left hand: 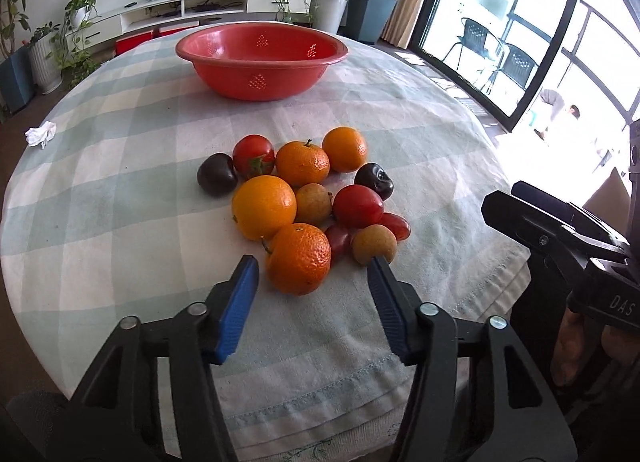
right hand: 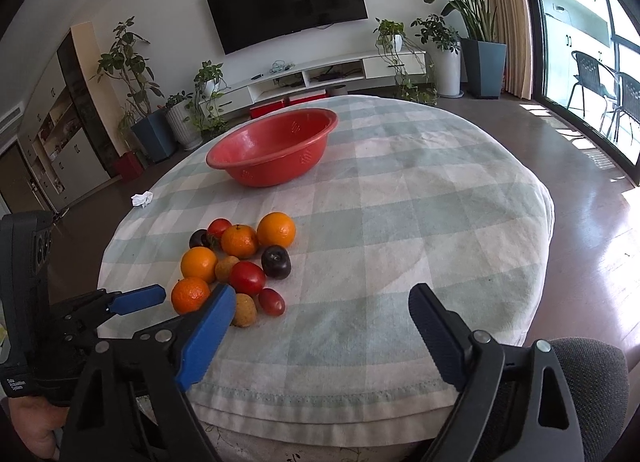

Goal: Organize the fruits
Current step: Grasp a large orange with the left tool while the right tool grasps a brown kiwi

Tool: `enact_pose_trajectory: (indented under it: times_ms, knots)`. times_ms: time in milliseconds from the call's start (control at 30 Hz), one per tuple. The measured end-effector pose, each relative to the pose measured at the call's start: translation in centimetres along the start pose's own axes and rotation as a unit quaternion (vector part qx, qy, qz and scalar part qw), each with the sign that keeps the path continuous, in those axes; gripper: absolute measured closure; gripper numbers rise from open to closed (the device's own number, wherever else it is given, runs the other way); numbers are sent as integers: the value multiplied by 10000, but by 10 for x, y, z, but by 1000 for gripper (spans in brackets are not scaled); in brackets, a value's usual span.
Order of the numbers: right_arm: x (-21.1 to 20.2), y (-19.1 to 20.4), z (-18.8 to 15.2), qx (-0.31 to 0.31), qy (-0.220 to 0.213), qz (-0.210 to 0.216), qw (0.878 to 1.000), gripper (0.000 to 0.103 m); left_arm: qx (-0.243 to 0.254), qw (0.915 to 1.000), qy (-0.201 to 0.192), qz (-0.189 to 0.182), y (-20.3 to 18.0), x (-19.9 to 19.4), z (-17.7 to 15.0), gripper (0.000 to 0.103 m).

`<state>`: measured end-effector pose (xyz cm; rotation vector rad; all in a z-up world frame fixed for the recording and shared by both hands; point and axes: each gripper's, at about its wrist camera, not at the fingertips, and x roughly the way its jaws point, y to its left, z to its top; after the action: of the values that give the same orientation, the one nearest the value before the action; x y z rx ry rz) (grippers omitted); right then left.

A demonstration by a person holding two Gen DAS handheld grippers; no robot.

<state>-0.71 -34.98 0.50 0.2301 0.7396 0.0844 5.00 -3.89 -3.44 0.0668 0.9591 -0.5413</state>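
Note:
A pile of fruit lies on the checked tablecloth: oranges, red tomatoes, dark plums and small brown fruits. The nearest orange sits just ahead of my left gripper, which is open and empty with its blue pads on either side. A red colander bowl stands empty at the far side of the table; it also shows in the right wrist view. My right gripper is open and empty, to the right of the pile above the near table edge. The left gripper shows at lower left there.
A crumpled white tissue lies at the table's left edge. Beyond the table are potted plants, a white TV console and a wall television. Glass doors are on the right.

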Motion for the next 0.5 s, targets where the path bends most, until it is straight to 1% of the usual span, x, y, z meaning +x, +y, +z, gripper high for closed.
enact_pose_trajectory:
  times_ms: [167,233,267,500]
  knots:
    - [1,-1,0,-12,14,-4,10000,15,-77,10000,19,-53,7,6,3,59]
    - [3,-1,0,-44,38,-1,10000,15,-98,9999,20,-59,10,8,4,65]
    - [4,-1,0,-57,51,10,10000,15,-122,9999,30,-80,13,8,4,70]
    - [11,6,-4,-232,183,75,9995,19,-152,9996,-25,-236,20,7,2,71]
